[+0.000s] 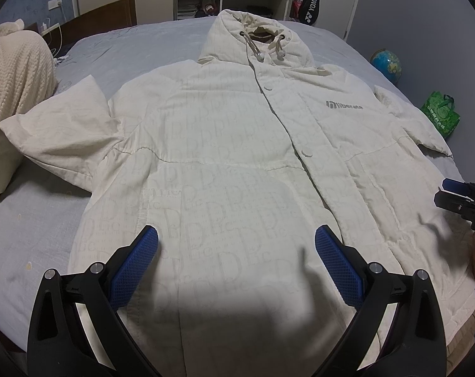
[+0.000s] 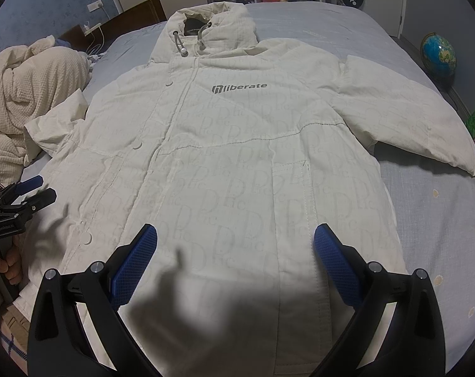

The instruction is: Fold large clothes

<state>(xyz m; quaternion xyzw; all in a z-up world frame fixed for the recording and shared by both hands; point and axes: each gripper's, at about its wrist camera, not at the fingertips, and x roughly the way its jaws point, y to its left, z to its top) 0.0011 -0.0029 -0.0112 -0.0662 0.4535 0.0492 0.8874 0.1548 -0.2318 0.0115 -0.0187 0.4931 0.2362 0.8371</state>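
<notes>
A large cream hooded jacket lies spread flat, front up, on the bed, hood at the far end and sleeves out to both sides. It also fills the right wrist view, with a grey "liberate" logo on the chest. My left gripper is open and empty, hovering above the lower left part of the jacket. My right gripper is open and empty above the lower right part. Each gripper shows at the edge of the other's view: the right one and the left one.
The bed has a pale blue sheet. A cream knitted blanket is heaped at the far left. A globe and a green bag stand on the floor at the right. Shelves and a racket bag stand beyond the bed.
</notes>
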